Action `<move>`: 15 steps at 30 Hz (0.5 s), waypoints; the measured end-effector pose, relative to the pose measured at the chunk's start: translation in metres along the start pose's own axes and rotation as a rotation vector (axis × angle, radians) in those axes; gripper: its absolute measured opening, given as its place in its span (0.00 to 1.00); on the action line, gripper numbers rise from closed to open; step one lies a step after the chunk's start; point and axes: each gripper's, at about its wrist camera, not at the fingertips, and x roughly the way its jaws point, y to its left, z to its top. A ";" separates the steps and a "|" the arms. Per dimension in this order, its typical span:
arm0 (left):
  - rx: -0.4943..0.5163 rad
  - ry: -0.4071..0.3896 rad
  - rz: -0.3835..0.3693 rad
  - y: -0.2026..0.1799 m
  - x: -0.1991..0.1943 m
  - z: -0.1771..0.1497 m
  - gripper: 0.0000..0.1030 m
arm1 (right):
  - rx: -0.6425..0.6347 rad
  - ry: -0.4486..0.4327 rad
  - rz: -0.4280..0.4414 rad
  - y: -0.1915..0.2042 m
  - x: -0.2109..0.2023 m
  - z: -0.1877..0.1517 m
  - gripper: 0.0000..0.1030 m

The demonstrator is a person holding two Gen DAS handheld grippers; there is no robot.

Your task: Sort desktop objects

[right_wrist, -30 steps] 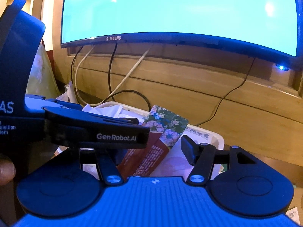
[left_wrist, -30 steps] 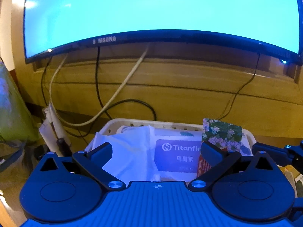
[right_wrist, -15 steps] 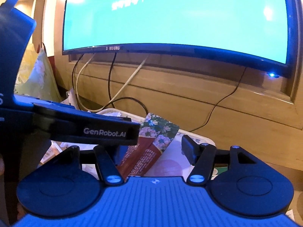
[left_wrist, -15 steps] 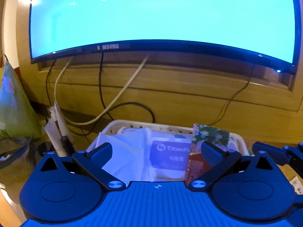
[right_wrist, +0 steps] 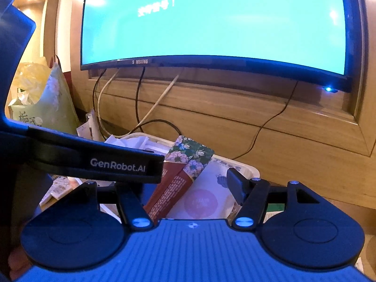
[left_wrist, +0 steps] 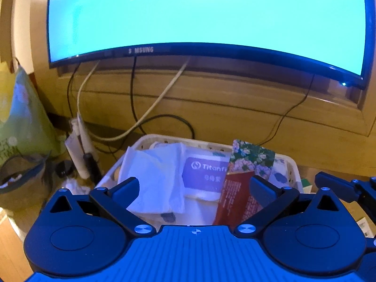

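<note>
A white plastic basket [left_wrist: 290,164] stands on the wooden desk under the monitor. In it lie a white tissue pack [left_wrist: 155,176], a purple pouch [left_wrist: 204,171] and a leaning red box with a floral top [left_wrist: 246,162]. My left gripper [left_wrist: 193,189] hovers just before the basket, open and holding nothing. My right gripper [right_wrist: 185,188] is open too. The floral box [right_wrist: 188,155] and a white packet with a pink circle [right_wrist: 204,199] show beyond its jaws, untouched. The left gripper's body [right_wrist: 105,162] hides the right gripper's left finger.
A lit curved monitor [left_wrist: 206,11] hangs on the wooden wall, with cables [left_wrist: 164,117] trailing down behind the basket. At the left stand a green bag [left_wrist: 21,122], white tubes [left_wrist: 80,145] and a dark pouch [left_wrist: 21,176]. Papers lie right of the basket [right_wrist: 249,168].
Both grippers have drawn back a little from the basket, so more of the monitor and the red box shows. Both sets of jaws stay open and the basket's contents have not moved.
</note>
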 end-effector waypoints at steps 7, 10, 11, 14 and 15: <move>-0.010 0.048 0.015 -0.006 -0.013 -0.009 1.00 | 0.005 0.017 0.021 -0.008 -0.016 -0.007 0.72; 0.014 0.063 0.026 -0.012 -0.022 -0.018 1.00 | 0.006 0.039 0.031 -0.012 -0.022 -0.014 0.72; 0.021 0.063 0.026 -0.013 -0.026 -0.021 1.00 | 0.006 0.047 0.035 -0.013 -0.024 -0.017 0.73; 0.038 0.086 0.025 -0.019 -0.031 -0.030 1.00 | 0.009 0.083 0.043 -0.017 -0.027 -0.024 0.73; 0.038 0.101 0.024 -0.021 -0.032 -0.033 1.00 | 0.010 0.103 0.045 -0.018 -0.028 -0.027 0.75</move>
